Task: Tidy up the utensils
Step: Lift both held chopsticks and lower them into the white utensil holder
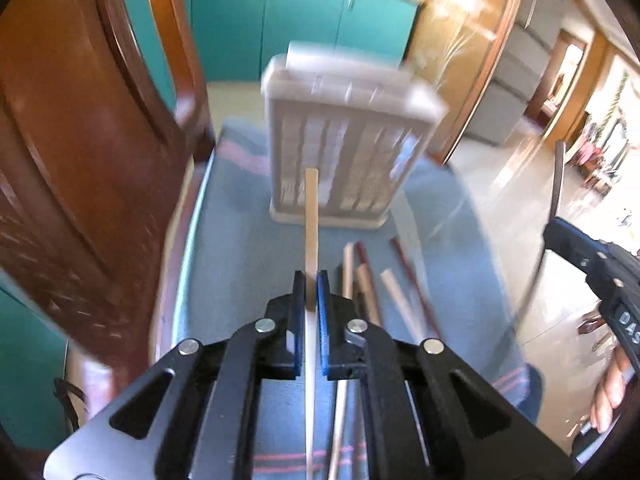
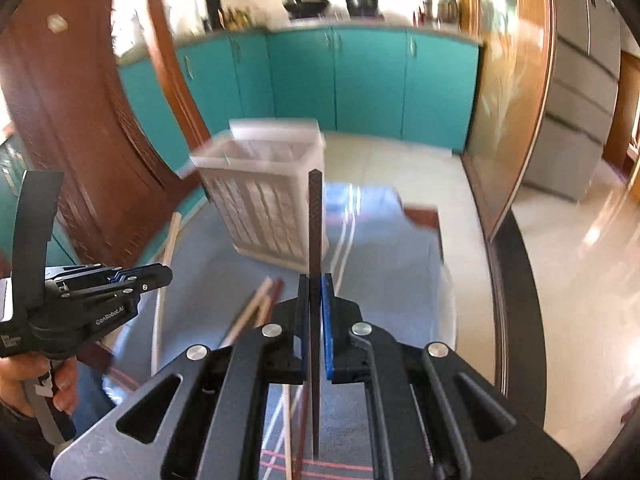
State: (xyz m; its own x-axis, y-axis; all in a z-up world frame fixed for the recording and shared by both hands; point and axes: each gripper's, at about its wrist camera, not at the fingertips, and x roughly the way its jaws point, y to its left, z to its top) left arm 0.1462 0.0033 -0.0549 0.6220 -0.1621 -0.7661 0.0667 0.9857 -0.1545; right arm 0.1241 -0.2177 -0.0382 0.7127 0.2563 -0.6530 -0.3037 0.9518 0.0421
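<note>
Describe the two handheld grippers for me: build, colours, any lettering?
Both match: black linkage arms with silver round rivets on a grey metal plate, and blue pads lining the black fingers. The left gripper carries white "GenRobot.AI" lettering on its side and has a pistol-style handle. The right gripper shows the same black, blue and silver build.

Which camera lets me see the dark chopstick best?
The right wrist view. There the dark chopstick stands in the middle of the picture, pinched in the right tool, with the white holder behind it. The left wrist view shows only that tool's body at its edge, not the stick's grip.
</note>
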